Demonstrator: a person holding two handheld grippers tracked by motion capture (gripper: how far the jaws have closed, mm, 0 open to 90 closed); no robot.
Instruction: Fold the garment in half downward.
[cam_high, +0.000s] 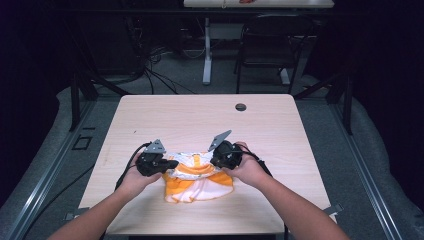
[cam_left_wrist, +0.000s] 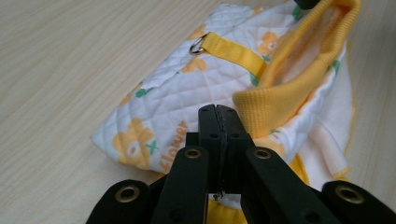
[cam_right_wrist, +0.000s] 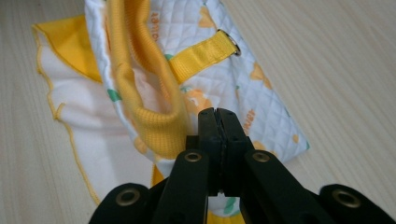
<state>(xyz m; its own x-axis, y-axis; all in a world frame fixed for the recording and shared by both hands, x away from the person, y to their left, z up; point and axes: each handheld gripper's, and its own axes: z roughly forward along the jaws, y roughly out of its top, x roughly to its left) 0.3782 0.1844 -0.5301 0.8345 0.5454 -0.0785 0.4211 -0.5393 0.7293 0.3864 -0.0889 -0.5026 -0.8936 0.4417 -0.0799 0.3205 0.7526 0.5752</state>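
Note:
A small quilted garment (cam_high: 197, 179), white with yellow flowers and a white and yellow skirt, lies on the table's near middle. Its yellow ribbed collar (cam_left_wrist: 280, 88) (cam_right_wrist: 140, 93) stands open between the two grippers. A yellow strap (cam_left_wrist: 233, 50) (cam_right_wrist: 201, 53) with a metal ring (cam_left_wrist: 197, 46) (cam_right_wrist: 232, 42) crosses the quilted back (cam_left_wrist: 163, 98) (cam_right_wrist: 261, 102). My left gripper (cam_high: 169, 165) (cam_left_wrist: 217, 111) is shut on the garment's left edge. At the right edge, my right gripper (cam_high: 216, 161) (cam_right_wrist: 217, 113) is also shut on the fabric.
The light wooden table (cam_high: 200, 120) has a round cable hole (cam_high: 240, 107) near its far edge. Beyond it stand a black chair (cam_high: 270, 45) and a white desk leg (cam_high: 207, 50), with cables on the floor. Metal rails run along both sides.

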